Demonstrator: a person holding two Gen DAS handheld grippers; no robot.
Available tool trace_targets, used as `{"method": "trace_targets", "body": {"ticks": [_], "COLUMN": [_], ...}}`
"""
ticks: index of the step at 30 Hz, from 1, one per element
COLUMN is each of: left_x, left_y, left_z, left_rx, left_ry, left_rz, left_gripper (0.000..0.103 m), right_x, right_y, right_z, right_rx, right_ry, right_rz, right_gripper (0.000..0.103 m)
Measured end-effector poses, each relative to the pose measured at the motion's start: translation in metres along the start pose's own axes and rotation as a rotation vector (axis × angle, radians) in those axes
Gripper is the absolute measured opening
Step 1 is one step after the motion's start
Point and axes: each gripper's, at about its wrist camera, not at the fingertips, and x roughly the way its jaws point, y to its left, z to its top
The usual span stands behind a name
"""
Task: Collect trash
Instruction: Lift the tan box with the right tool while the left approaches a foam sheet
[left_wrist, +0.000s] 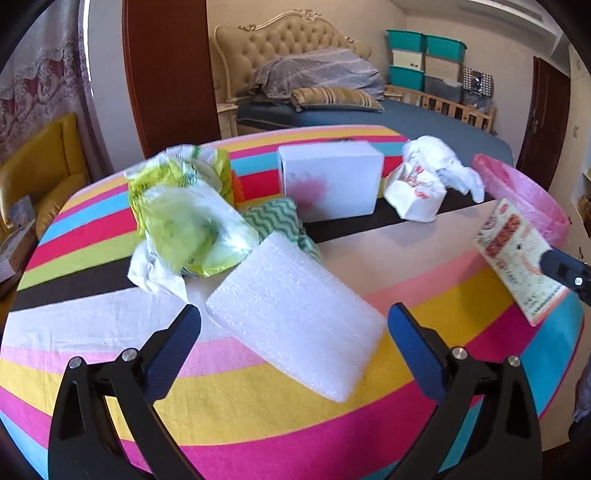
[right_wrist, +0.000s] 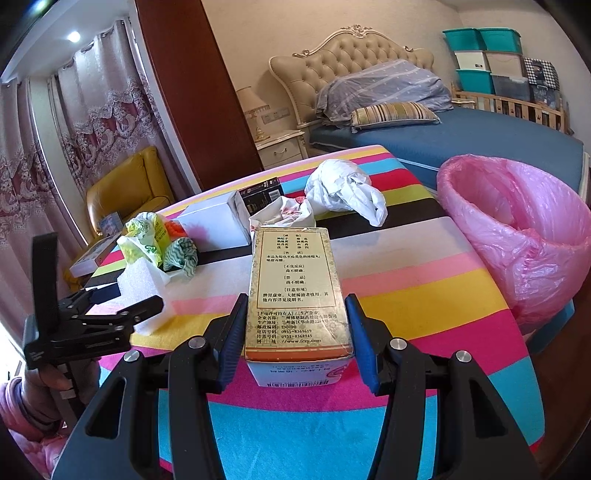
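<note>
Gripping a printed carton (right_wrist: 297, 291) by its long sides, the right hand-held gripper (right_wrist: 295, 332) holds it above the striped counter (right_wrist: 424, 306), both blue pads pressed flat against the box, which points away from the camera. In the left wrist view the same carton (left_wrist: 517, 254) hangs at the right edge, near the pink-lined bin (left_wrist: 524, 192). That bin (right_wrist: 517, 236) stands at the counter's right side, its bag open and tilted toward the carton. The left hand-held gripper (left_wrist: 295, 321) stands wide, its pads on either side of a white foam slab (left_wrist: 295, 314) lying flat on the counter without touching it. Behind the slab lie a yellow-green plastic bag (left_wrist: 184, 214), a green zigzag cloth (left_wrist: 277, 218), a white box with a pink flower (left_wrist: 332, 181), a small crumpled paper packet (left_wrist: 413, 192) and a white plastic bag (left_wrist: 443, 162), all bunched across the counter's far half. Seen from the right wrist, the left hand-held gripper (right_wrist: 144, 314) hovers over the foam (right_wrist: 140, 280), held by a hand (right_wrist: 48, 380) in a pink sleeve (right_wrist: 22, 417). A bed (right_wrist: 461, 136) stands beyond the counter.
</note>
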Motion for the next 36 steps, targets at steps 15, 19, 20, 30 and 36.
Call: {"method": "trace_targets", "body": {"ticks": [15,19,20,30,36], "left_x": [-0.024,-0.028,-0.027,-0.015,-0.005], "left_y": [0.007,0.001,0.000,0.005,-0.016], "left_z": [-0.002,-0.001,-0.002,-0.002,0.007], "left_rx": [0.021,0.057,0.060,-0.053,-0.067], "left_ry": [-0.095,-0.110,-0.108,-0.038,-0.035], "left_rz": [-0.106,-0.117,-0.113,-0.098,-0.042], "left_gripper": [0.037,0.033,0.033,0.092,0.094], "right_x": [0.001,0.000,0.000,0.002,-0.002], "right_y": [0.018,0.018,0.018,0.015,0.011], "right_z": [-0.004,-0.004,-0.004,-0.006,-0.007], "right_rx": [-0.078,-0.074,-0.075,-0.058,-0.045], "right_ry": [0.006,0.006,0.007,0.004,-0.002], "right_rz": [-0.011,-0.011,-0.011,-0.008,0.003], "right_gripper": [0.050,0.050,0.050,0.050,0.050]}}
